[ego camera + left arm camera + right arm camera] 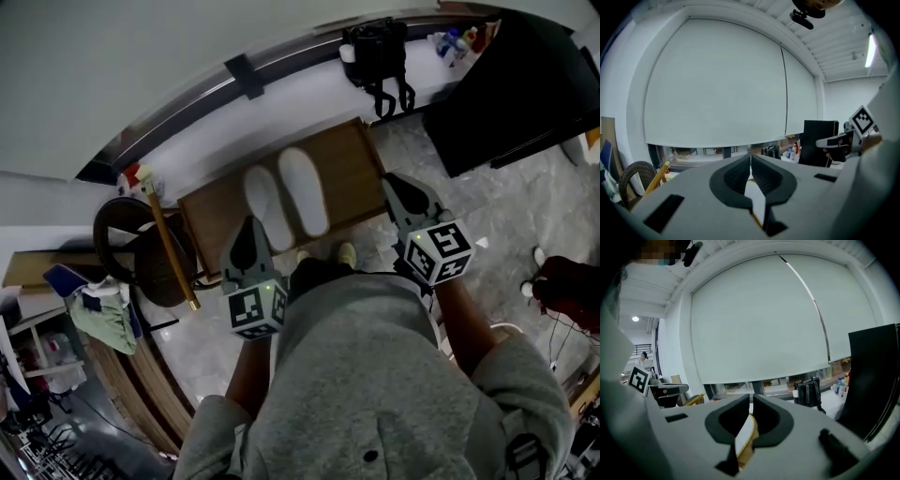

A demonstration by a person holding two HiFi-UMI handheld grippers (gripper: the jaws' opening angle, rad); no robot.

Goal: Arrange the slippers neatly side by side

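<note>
Two white slippers, one [263, 206] beside the other [304, 190], lie parallel on a low wooden platform [352, 164] in the head view. My left gripper [249, 225] hovers over the platform's near edge, just short of the left slipper's heel; its jaws are shut with nothing between them [750, 159]. My right gripper [396, 183] hangs off the platform's right side, apart from the slippers, also shut and empty [751, 399]. Both gripper views look level across the room; a sliver of white slipper [745, 434] shows below the right jaws.
A black bag [375, 52] and bottles [455, 39] sit on the window ledge behind. A black cabinet [511, 84] stands at right. Left of the platform are a round dark chair [141, 248] and a wooden stick [169, 248]. My feet [323, 255] stand at the platform's near edge.
</note>
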